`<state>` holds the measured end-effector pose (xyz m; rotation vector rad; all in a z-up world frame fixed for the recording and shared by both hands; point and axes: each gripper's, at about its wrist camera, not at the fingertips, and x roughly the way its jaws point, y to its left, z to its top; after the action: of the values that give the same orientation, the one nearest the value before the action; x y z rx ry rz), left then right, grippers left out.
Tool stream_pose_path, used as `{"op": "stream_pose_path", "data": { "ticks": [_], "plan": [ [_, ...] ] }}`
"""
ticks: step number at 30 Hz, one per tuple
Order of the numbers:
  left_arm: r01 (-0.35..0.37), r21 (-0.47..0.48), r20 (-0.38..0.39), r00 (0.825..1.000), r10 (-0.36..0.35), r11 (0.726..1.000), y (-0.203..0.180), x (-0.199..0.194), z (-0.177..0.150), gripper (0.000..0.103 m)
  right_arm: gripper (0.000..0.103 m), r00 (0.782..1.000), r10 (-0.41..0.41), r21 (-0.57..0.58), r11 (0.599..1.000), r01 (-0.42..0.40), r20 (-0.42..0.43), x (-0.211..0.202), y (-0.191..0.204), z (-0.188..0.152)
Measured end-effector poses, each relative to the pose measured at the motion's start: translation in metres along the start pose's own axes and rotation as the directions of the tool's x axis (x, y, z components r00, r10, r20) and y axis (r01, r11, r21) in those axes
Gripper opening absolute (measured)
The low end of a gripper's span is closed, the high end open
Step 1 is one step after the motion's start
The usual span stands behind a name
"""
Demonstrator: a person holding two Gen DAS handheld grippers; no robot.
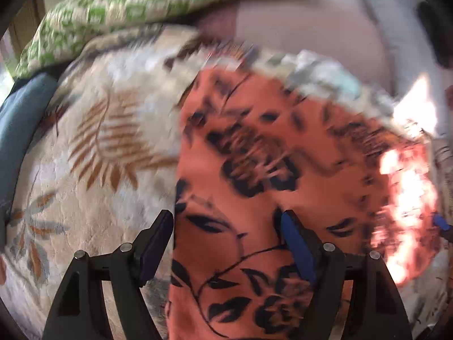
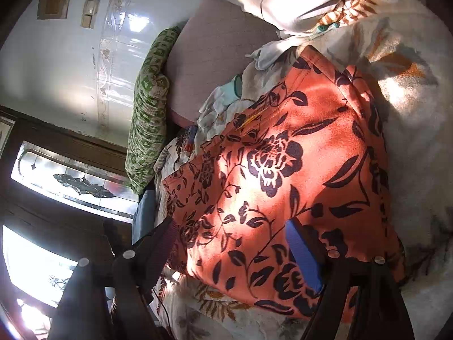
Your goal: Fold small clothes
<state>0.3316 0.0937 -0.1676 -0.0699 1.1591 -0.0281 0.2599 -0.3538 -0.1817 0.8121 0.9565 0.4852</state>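
Observation:
An orange garment with a black flower print (image 1: 254, 155) (image 2: 283, 170) lies flat on a cream blanket with a leaf pattern (image 1: 99, 155) (image 2: 410, 99). My left gripper (image 1: 226, 216) hangs open close above the garment's left edge, one finger over the blanket and the blue-padded finger over the cloth. In the right wrist view my right gripper (image 2: 230, 223) is also open, low over the garment's near part, with nothing pressed between its pads. The left wrist view is blurred. Sunlight falls in patches across the garment.
A green-patterned pillow (image 1: 141, 2) (image 2: 147, 113) lies at the blanket's far side beside a pink mattress surface (image 1: 297, 34) (image 2: 215, 51). Pale small clothes (image 2: 223, 96) sit beyond the garment. A blue cloth (image 1: 19, 130) lies at the left. A tiled wall (image 2: 70, 56) and glass panels (image 2: 70, 181) stand behind.

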Motion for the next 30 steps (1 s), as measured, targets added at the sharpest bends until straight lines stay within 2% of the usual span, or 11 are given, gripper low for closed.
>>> {"op": "stream_pose_path", "data": {
  "ticks": [1, 3, 9, 11, 15, 19, 21, 25, 28, 29, 30],
  "plan": [
    [0.047, -0.065, 0.032, 0.998, -0.045, 0.997, 0.010, 0.003, -0.001, 0.090, 0.076, 0.997, -0.075, 0.042, 0.996, 0.076, -0.022, 0.010, -0.019, 0.003],
    [0.013, -0.071, 0.028, 1.000, -0.011, 0.997, 0.009, -0.007, 0.000, 0.089, 0.075, 0.999, -0.028, 0.168, 0.985, 0.024, 0.020, 0.004, -0.039, 0.006],
    [0.011, 0.003, 0.214, 0.977, -0.011, 1.000, 0.013, -0.050, 0.006, 0.089, 0.080, 0.985, -0.098, 0.005, 0.995, 0.099, 0.144, -0.054, -0.001, 0.018],
    [0.046, -0.043, 0.170, 0.985, -0.038, 0.998, 0.025, -0.036, 0.011, 0.089, 0.080, 0.968, -0.197, 0.033, 0.980, 0.194, 0.154, -0.059, -0.016, 0.025],
    [0.182, -0.118, 0.050, 0.983, -0.178, 0.976, 0.036, 0.006, 0.014, 0.089, 0.080, 0.979, -0.203, 0.062, 0.978, 0.201, 0.027, -0.031, -0.049, 0.032],
    [0.200, -0.067, 0.072, 0.978, -0.195, 0.978, 0.024, 0.003, 0.008, 0.092, 0.080, 0.992, -0.123, 0.083, 0.989, 0.119, 0.037, -0.019, -0.064, 0.036],
    [0.277, -0.059, 0.115, 0.956, -0.269, 0.959, 0.023, -0.009, 0.008, 0.090, 0.071, 0.998, -0.052, 0.095, 0.994, 0.049, 0.032, -0.022, -0.061, 0.036],
    [0.244, -0.087, 0.132, 0.964, -0.232, 0.966, 0.029, -0.001, 0.009, 0.090, 0.070, 0.984, -0.180, 0.014, 0.983, 0.180, -0.004, -0.015, -0.054, 0.030],
    [0.275, -0.114, 0.142, 0.956, -0.258, 0.955, 0.036, 0.002, 0.007, 0.087, 0.071, 0.993, -0.113, 0.071, 0.991, 0.111, 0.018, -0.018, -0.064, 0.029],
    [0.292, -0.102, 0.128, 0.952, -0.279, 0.951, 0.033, 0.002, 0.008, 0.082, 0.071, 0.996, -0.090, 0.067, 0.994, 0.089, 0.009, -0.018, -0.062, 0.029],
    [0.310, -0.090, 0.118, 0.947, -0.299, 0.946, 0.031, 0.002, 0.009, 0.057, 0.071, 0.996, -0.091, 0.050, 0.995, 0.092, -0.007, -0.015, -0.061, 0.028]
  ]
}}
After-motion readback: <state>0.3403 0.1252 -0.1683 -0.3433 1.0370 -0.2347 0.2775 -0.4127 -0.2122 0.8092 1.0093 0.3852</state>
